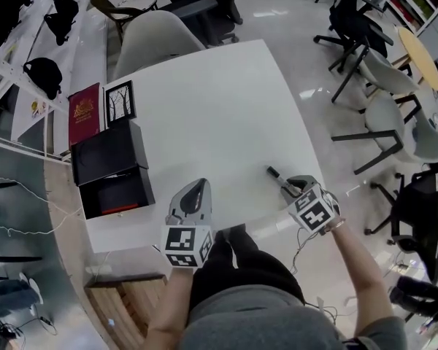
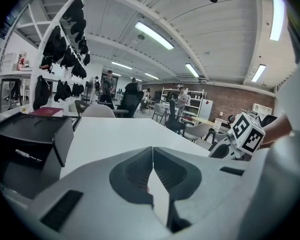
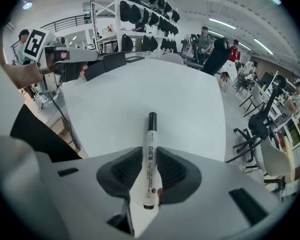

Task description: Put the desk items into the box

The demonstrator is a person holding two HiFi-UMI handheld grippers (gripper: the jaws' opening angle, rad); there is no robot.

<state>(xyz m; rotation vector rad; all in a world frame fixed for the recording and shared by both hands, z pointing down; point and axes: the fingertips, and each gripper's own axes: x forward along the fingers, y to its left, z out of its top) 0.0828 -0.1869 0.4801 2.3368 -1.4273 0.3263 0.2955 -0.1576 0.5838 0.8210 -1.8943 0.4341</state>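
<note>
A white marker with a black cap (image 3: 151,129) lies on the white table (image 1: 204,108) near its front right edge, cap pointing away from me. My right gripper (image 3: 150,154) is shut on the marker's barrel, its pads flanking and touching it; in the head view that gripper (image 1: 286,184) sits low over the marker (image 1: 275,173). My left gripper (image 2: 153,151) is shut with nothing in it and rests at the table's front edge (image 1: 197,187). The black box (image 1: 115,194) stands open at the table's left edge, its lid (image 1: 106,154) behind it.
A dark red book (image 1: 85,113) and a framed tree picture (image 1: 120,102) lie beyond the box at the left. Office chairs (image 1: 383,115) stand to the right of the table, another chair (image 1: 157,39) at its far side. A shelf of black bags (image 1: 44,71) runs along the left.
</note>
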